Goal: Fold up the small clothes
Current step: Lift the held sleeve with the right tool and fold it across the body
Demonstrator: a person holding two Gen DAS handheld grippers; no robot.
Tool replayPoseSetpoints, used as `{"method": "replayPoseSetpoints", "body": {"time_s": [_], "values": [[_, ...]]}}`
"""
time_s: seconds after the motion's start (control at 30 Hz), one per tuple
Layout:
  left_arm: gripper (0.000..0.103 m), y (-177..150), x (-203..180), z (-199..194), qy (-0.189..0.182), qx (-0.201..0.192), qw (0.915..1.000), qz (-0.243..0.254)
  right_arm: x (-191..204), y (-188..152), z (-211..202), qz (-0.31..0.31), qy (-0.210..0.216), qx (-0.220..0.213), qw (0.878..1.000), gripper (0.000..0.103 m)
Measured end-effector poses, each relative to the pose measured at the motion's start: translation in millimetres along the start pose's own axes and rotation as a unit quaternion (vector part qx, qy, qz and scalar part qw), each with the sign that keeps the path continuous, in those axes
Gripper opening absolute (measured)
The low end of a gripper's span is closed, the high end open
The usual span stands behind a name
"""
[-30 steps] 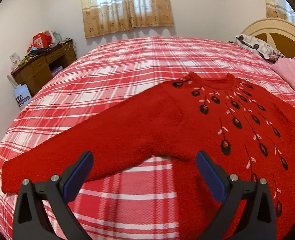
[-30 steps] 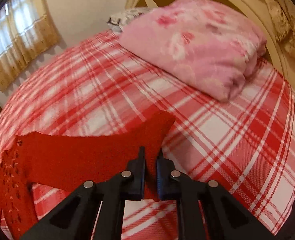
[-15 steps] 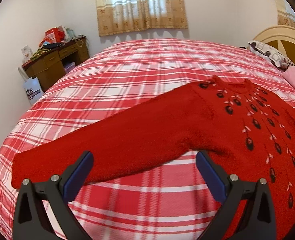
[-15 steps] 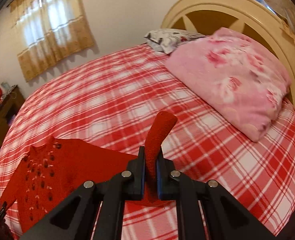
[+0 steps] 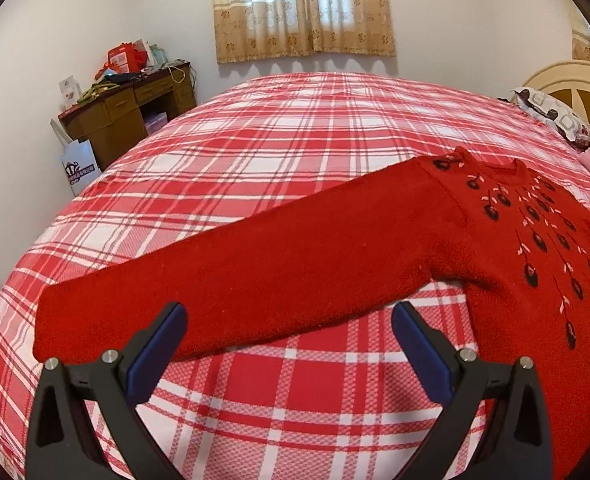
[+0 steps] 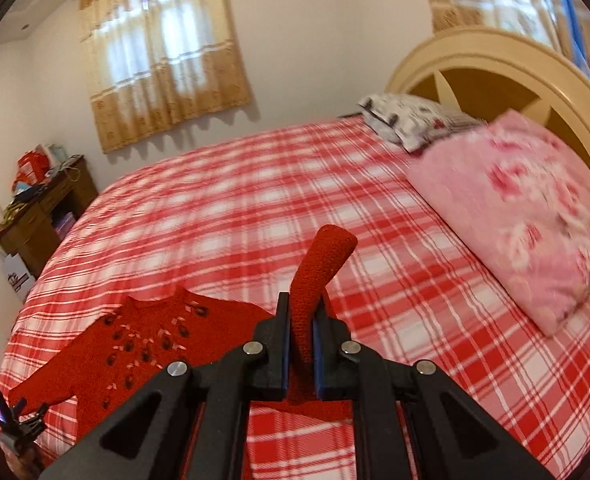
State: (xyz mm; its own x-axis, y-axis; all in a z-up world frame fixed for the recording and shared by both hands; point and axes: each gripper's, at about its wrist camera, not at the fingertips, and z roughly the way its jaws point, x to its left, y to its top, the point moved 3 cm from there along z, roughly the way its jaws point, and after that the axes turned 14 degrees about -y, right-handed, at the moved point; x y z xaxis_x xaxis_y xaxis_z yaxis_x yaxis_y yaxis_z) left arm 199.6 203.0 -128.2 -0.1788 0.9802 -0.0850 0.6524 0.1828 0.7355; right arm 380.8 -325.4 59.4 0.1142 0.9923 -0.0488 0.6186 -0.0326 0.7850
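Observation:
A red knitted sweater with dark bead-like embroidery lies face up on the red and white plaid bed. Its one sleeve stretches flat toward the lower left in the left wrist view. My left gripper hovers open just above that sleeve, near the cuff end, with nothing between the blue pads. My right gripper is shut on the other sleeve, whose cuff end sticks up above the jaws, lifted off the bed. The sweater body lies to the lower left of it.
A pink floral folded quilt and a patterned pillow lie by the cream headboard. A cluttered brown desk with a white bag stands left of the bed. Curtained windows are behind.
The right gripper has risen with the sleeve pinched in it and swung toward the sweater body. The left gripper has slid left along the flat sleeve toward its cuff, staying open.

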Motion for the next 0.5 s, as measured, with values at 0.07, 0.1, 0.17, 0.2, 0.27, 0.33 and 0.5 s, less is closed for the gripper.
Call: {"method": "replayPoseSetpoints", "body": {"time_s": [0.07, 0.1, 0.17, 0.2, 0.27, 0.33, 0.5], "values": [[0.103, -2.0, 1.0, -0.6, -0.002, 0.000, 1.0000, -0.001, 15.6, 7.3, -3.7, -0.009, 0.007, -0.006, 1.000, 0.008], [0.103, -2.7, 1.4, -1.0, -0.002, 0.000, 1.0000, -0.001, 26.0, 11.4, -5.7, -0.015, 0.011, -0.010, 1.000, 0.008], [0.103, -3.5, 3.4, -2.2, -0.003, -0.001, 1.0000, -0.002, 40.9, 16.9, -8.0, -0.024, 0.018, -0.014, 0.999, 0.008], [0.103, -3.6, 4.4, -2.7, -0.003, -0.001, 1.0000, -0.003, 52.0, 20.4, -9.7, -0.031, 0.023, -0.018, 0.999, 0.008], [0.103, -3.5, 7.9, -4.7, -0.002, -0.003, 1.0000, -0.006, 69.7, 24.5, -14.8, -0.040, 0.031, -0.024, 0.998, 0.008], [0.103, -3.5, 12.5, -5.8, -0.001, -0.005, 0.9999, -0.010, 89.1, 30.0, -18.2, -0.051, 0.040, -0.029, 0.997, 0.008], [0.103, -5.5, 19.9, -6.9, -0.002, -0.006, 0.9998, -0.017, 135.8, 37.1, -23.1, -0.080, 0.062, -0.036, 0.994, 0.008]]}}
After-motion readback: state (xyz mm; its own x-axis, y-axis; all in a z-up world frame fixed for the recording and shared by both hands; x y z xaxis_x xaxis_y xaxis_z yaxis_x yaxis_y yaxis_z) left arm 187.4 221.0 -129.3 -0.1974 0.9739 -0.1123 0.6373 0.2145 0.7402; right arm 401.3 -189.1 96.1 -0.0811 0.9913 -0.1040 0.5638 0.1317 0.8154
